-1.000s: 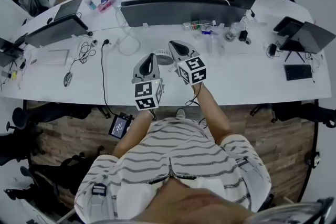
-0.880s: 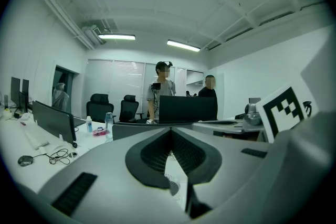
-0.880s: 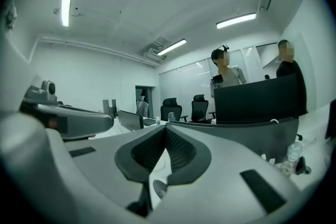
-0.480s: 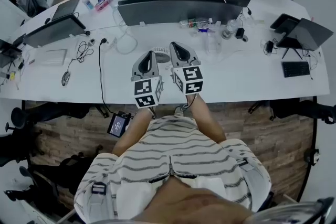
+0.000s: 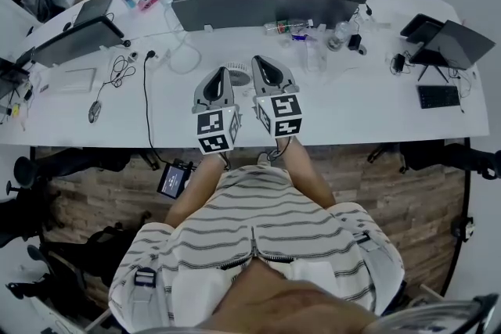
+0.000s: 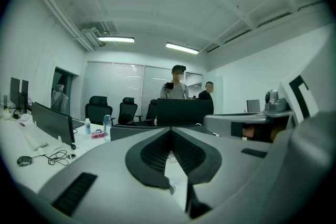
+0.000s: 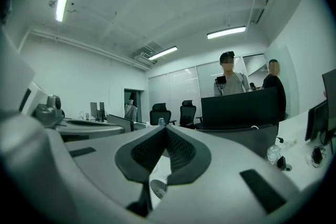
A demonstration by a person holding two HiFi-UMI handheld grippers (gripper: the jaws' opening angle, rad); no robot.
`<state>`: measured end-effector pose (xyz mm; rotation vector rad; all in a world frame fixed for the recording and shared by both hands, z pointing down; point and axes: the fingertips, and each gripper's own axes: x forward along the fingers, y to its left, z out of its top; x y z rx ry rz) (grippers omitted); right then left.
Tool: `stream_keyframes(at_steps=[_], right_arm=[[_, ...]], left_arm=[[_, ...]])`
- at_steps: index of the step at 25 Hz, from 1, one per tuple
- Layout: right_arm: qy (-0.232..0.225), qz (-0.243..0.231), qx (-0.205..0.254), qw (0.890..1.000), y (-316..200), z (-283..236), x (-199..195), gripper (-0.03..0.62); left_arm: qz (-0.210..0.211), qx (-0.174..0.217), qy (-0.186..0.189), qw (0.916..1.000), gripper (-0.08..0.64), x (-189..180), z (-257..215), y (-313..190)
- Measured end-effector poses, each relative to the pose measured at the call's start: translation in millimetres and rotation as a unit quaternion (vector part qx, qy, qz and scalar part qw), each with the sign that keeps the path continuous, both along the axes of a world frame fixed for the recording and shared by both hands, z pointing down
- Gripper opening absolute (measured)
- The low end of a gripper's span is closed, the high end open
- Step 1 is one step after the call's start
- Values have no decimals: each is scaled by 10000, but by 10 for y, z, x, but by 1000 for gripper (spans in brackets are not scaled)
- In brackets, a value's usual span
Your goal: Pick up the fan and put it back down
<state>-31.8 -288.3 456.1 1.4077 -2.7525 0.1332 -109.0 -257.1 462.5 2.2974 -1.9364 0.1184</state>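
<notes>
1. Over the last second I am seeing the right gripper (image 7: 166, 127) swinging up and round; it is now riding level, side by side with the left gripper (image 6: 170, 130), which is barely shifting.
2. Both grippers are travelling with their jaws pressed together at the tips; nothing is sitting between either pair.
3. The small white round fan (image 5: 239, 73) is resting on the long white desk (image 5: 376, 113), about halfway between the near edge and the wide dark monitor (image 5: 258, 8) along the far side; it is lying just beyond and below the two gripper noses, in the gap between them, and neither is touching it.
4. For the task, I am judging that the fan is standing free on the desk; this is fitting either a fan waiting to be lifted or one already set back down, and I am not settling which.
5. The fan's ribbed round grille is showing both from above and through the right gripper view, so I am reading its face as tilting upward and toward me; its foot is hiding behind the grippers; being a disc, it is offering no clear long axis.
</notes>
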Motion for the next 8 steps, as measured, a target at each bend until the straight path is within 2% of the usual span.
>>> stream_keyframes(at_steps=[8], right_arm=[[-4,28,-6,10000,95,-19,38,11]], left_arm=[[26,27,-2,10000,6,17,-45,67]])
